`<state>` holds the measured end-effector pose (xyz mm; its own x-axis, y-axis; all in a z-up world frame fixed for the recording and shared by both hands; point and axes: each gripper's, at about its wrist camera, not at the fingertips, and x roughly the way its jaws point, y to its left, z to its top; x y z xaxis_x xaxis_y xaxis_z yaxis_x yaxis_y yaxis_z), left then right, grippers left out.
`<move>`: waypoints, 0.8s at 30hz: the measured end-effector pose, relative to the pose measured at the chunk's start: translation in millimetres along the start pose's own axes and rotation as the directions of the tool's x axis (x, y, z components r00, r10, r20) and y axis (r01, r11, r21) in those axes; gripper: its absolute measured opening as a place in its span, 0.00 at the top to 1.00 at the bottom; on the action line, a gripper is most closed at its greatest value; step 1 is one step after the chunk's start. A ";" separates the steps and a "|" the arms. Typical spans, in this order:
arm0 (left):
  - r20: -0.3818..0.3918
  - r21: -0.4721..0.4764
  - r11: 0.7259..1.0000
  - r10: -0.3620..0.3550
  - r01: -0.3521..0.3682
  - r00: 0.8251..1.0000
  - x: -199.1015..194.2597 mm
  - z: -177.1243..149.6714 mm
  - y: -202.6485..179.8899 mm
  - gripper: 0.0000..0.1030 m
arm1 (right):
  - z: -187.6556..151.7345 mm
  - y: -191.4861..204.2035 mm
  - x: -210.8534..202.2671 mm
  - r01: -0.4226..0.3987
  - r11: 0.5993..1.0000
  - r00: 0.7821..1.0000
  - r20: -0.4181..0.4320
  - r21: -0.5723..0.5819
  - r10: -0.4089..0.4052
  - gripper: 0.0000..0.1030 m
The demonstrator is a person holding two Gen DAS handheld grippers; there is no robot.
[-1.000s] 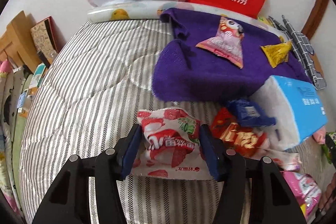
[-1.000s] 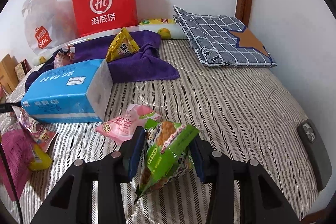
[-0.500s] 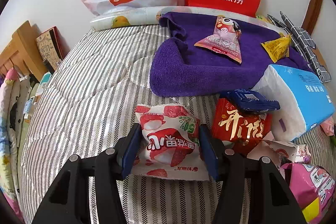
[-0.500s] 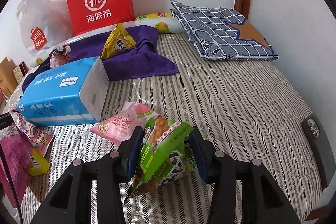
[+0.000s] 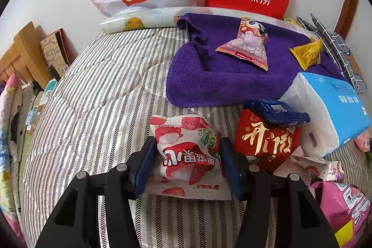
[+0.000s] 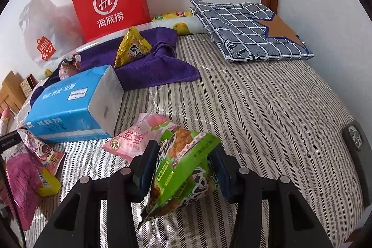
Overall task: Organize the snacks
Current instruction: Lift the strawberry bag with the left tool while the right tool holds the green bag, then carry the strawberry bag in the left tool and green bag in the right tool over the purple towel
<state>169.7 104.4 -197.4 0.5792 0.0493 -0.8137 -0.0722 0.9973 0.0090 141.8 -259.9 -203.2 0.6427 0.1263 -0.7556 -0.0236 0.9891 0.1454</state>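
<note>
The left claw [image 5: 187,155] stands partly closed, its blue pads pressed against both sides of a white and red strawberry-print snack packet [image 5: 186,156]; the packet lies flat-faced toward the camera, its long axis running away from the claw toward the purple terry towel [image 5: 223,83], its print upside down, just above the striped grey bed cover [image 5: 93,108]; a red foil packet with gold characters [image 5: 265,143] sits just beside it on the right, with a dark blue wrapper [image 5: 279,112] on top; the right claw [image 6: 183,169] is likewise partly closed, gripping a green crinkled snack bag [image 6: 183,169] between its pads; that bag is tilted, its long axis slanting from lower left to upper right, one corner hanging below the fingers; a pink peach-print packet [image 6: 137,138] lies on the bed just behind it, near a blue tissue pack [image 6: 72,104].
</note>
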 end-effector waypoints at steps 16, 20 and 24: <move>-0.016 -0.034 0.999 -0.023 0.022 1.000 -20.2 -15.4 3.5 0.50 | -15.9 -1.8 -48.6 -0.018 0.999 0.998 0.067 0.040 0.016 0.66; -0.019 -0.061 0.996 -0.073 0.072 0.997 -33.4 -17.9 5.0 0.50 | -15.9 0.6 -58.1 -0.023 0.999 0.996 0.087 0.038 0.020 0.66; -0.006 -0.063 0.993 -0.102 0.102 0.995 -48.2 -18.2 2.2 0.50 | -16.9 0.4 -58.1 -0.052 0.996 0.997 0.067 0.066 0.048 0.67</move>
<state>126.8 103.2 -168.8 0.5783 -0.0534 -0.8141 -0.0641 0.9918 -0.1106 91.5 -265.6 -170.0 0.6905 0.1683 -0.7035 -0.0069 0.9740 0.2263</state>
